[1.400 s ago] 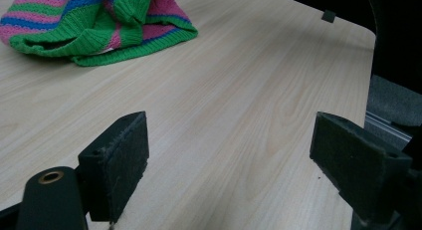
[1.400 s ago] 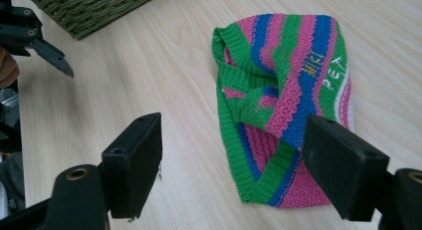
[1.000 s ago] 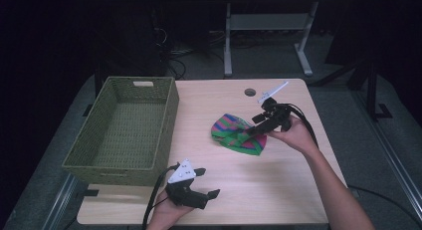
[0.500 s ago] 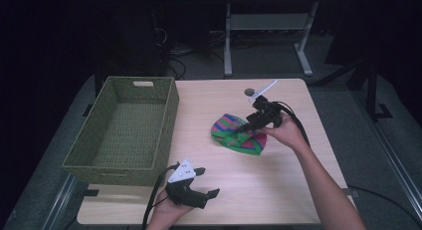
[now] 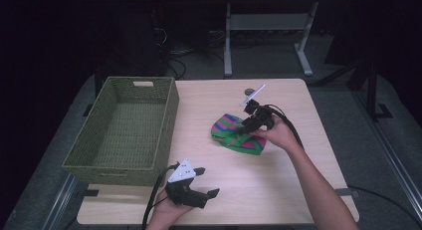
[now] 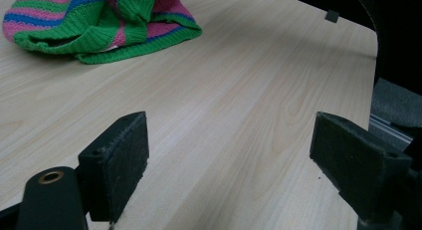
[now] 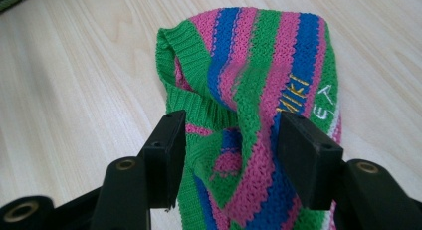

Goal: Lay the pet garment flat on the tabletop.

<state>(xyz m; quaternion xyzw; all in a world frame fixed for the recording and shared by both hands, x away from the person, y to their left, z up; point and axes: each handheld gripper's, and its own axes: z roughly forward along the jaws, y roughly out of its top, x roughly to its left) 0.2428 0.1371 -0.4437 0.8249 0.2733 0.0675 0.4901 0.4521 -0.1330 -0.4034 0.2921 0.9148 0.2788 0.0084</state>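
A knitted hat (image 5: 230, 134) striped in green, pink and blue lies crumpled on the wooden table, right of centre. My right gripper (image 5: 245, 129) comes down on its right side. Its jaws have just been closing, and in the right gripper view a raised fold of the hat (image 7: 278, 56) fills the gap of the right gripper (image 7: 229, 140) and touches both pads. My left gripper (image 5: 209, 181) rests near the table's front edge, open, with nothing between its pads (image 6: 122, 160). The hat (image 6: 99, 21) lies well beyond it.
A green woven basket (image 5: 171, 108) stands empty on the left half of the table (image 5: 278, 190). A small dark round object (image 5: 249, 92) sits near the table's back edge. A metal stand and cables are on the dark floor behind.
My right gripper has moved left and down onto the hat, and its jaws stand narrower than before. The left gripper has stayed where it was.
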